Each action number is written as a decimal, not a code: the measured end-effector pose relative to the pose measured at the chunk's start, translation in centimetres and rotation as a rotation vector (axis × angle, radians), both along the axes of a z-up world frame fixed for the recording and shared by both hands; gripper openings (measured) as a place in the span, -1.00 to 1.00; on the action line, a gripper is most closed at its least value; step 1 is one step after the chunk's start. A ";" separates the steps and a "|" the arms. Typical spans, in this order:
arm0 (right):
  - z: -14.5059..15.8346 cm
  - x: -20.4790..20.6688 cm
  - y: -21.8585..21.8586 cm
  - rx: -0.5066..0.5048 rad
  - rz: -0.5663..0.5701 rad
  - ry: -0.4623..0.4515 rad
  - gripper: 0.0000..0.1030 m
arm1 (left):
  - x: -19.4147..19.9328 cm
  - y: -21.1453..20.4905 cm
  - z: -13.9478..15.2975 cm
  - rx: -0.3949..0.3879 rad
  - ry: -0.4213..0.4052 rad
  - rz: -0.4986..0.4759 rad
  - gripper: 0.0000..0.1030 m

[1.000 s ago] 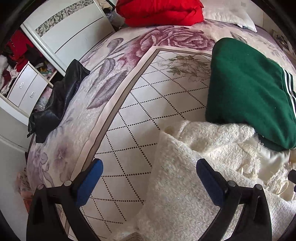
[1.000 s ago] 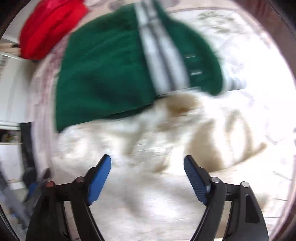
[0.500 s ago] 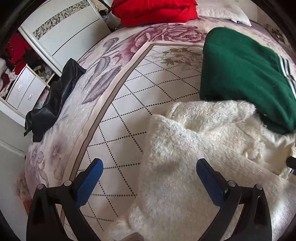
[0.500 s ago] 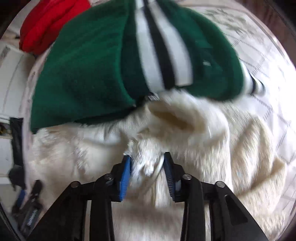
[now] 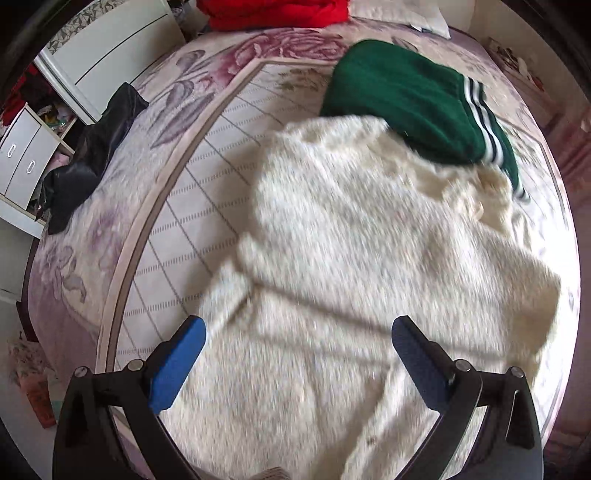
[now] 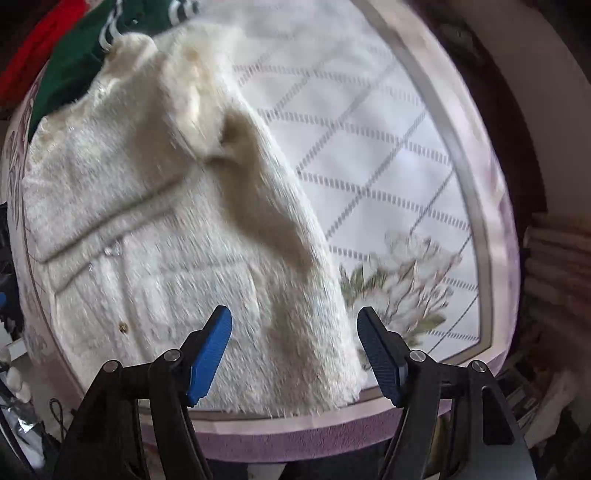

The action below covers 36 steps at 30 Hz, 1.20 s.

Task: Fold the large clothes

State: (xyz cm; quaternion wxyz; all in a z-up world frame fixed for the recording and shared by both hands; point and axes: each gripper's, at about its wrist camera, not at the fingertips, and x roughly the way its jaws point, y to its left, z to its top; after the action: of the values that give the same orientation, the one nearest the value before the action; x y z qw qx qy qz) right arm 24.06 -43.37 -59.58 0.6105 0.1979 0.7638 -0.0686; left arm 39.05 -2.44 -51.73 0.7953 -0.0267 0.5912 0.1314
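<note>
A large cream fluffy garment [image 5: 369, 258] lies spread on the quilted bed cover [image 5: 221, 147]. Its far end is tucked under a green garment with white stripes [image 5: 406, 99]. My left gripper [image 5: 297, 328] hangs open above the cream garment's near part, with nothing gripped. In the right wrist view the cream garment [image 6: 147, 221] reaches to the bed's near edge. My right gripper [image 6: 293, 317] is over its hem, jaws opening. The cloth lies below and between them, but the pads do not press on it. A small button [image 6: 122, 326] shows on the front.
A red garment [image 5: 273, 13] and a white pillow [image 5: 399, 14] lie at the head of the bed. A black garment [image 5: 92, 147] hangs over the left bed edge, beside a white cabinet [image 5: 107, 48] with drawers. The bed's lilac rim [image 6: 295, 439] runs under my right gripper.
My right gripper shut on the cream garment, drew it toward the bed's near edge, then let go. The left gripper moved over the garment, which now lies more spread out.
</note>
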 end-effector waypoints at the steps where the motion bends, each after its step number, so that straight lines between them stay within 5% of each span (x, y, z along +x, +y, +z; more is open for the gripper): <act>1: -1.6 -1.0 -0.5 0.021 0.016 0.022 0.41 | -1.0 -0.7 -0.2 0.009 0.008 -0.014 1.00; 3: -4.7 -2.3 -0.5 0.015 0.091 0.067 0.41 | -3.0 -2.0 -1.2 0.047 0.022 -0.044 1.00; 4: -6.0 -2.6 -0.4 0.048 0.111 0.070 0.24 | -4.1 -2.7 -1.9 0.072 0.037 -0.056 1.00; 5: -6.4 -2.9 -0.3 0.101 0.105 0.048 -0.47 | -5.1 -3.2 -2.5 0.088 0.054 -0.064 1.00; 7: -5.0 -2.5 -0.3 0.037 0.139 -0.040 -0.72 | -7.2 -4.1 -3.6 0.137 0.088 -0.061 1.00; 9: -4.7 -2.5 -1.0 -0.017 0.137 -0.067 -0.74 | -9.5 -5.2 -4.2 0.204 0.115 -0.030 1.00; 12: -6.3 -2.0 -2.3 0.107 0.115 0.001 -0.70 | -12.2 -7.0 -4.3 0.308 0.154 0.028 1.00; 15: -4.5 -0.8 -4.1 0.229 0.165 0.009 -0.47 | -13.9 -9.0 -3.3 0.358 0.177 0.063 1.00; 19: -0.2 -0.3 -9.2 0.253 0.153 -0.064 0.33 | -14.8 -14.2 -2.3 0.400 0.184 0.041 1.00; 20: 0.3 0.5 -10.9 0.256 0.132 -0.079 0.37 | -14.7 -15.6 -2.3 0.395 0.188 0.028 1.00; 24: 0.6 -1.3 -18.4 0.236 0.062 -0.114 0.38 | -14.5 -23.6 -3.5 0.439 0.197 -0.096 1.00; 27: -0.9 -2.4 -22.2 0.128 0.051 -0.123 0.38 | -15.3 -29.7 -4.8 0.475 0.196 -0.200 1.00; 31: -2.4 -3.6 -27.2 0.062 -0.034 -0.121 0.38 | -16.6 -36.6 -8.2 0.433 0.254 -0.300 1.00; 36: -2.8 -3.5 -30.6 0.027 -0.052 -0.132 0.38 | -16.5 -39.8 -14.3 0.479 0.357 -0.351 1.00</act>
State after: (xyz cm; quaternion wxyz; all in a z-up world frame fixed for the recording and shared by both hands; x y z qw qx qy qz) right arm 20.56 -73.97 -62.38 0.6548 0.2302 0.7173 -0.0608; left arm 22.59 -42.27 -66.05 0.6736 0.2861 0.6689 0.1300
